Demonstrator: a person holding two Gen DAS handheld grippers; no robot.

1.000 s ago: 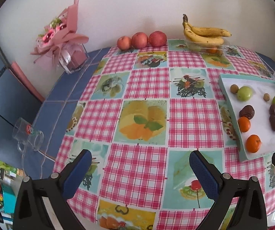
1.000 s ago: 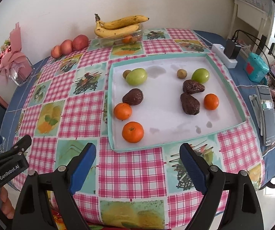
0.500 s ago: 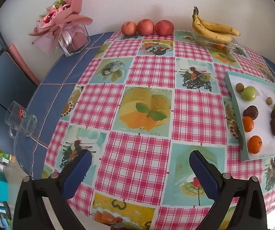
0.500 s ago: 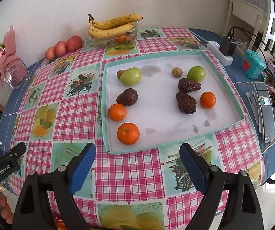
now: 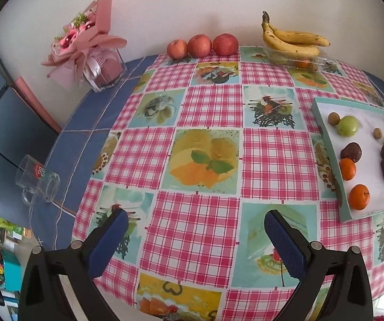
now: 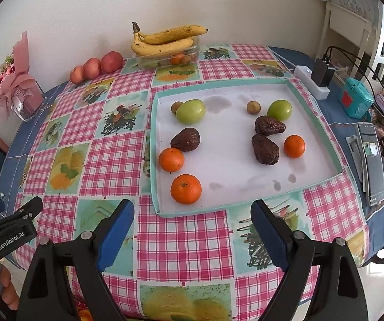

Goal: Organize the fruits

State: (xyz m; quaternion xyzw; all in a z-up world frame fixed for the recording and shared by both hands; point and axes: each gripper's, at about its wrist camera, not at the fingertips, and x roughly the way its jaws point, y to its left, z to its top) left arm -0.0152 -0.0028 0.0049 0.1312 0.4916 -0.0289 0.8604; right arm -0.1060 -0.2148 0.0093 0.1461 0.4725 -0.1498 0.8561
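Both my tools hover empty: left tool & right tool jaws wide apart. Fruits sit in tray, frame centre; two avocados w/ long axes slanting, narrow ends toward upper left. Bananas lie crosswise, upper centre, stems left. Box contents under them hard to read.

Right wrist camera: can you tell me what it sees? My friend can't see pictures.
A white tray on a checked tablecloth holds three oranges, three dark avocados, two green fruits and two small brown ones. The open right tool hovers empty in front of it. Bananas and apples sit by the wall.
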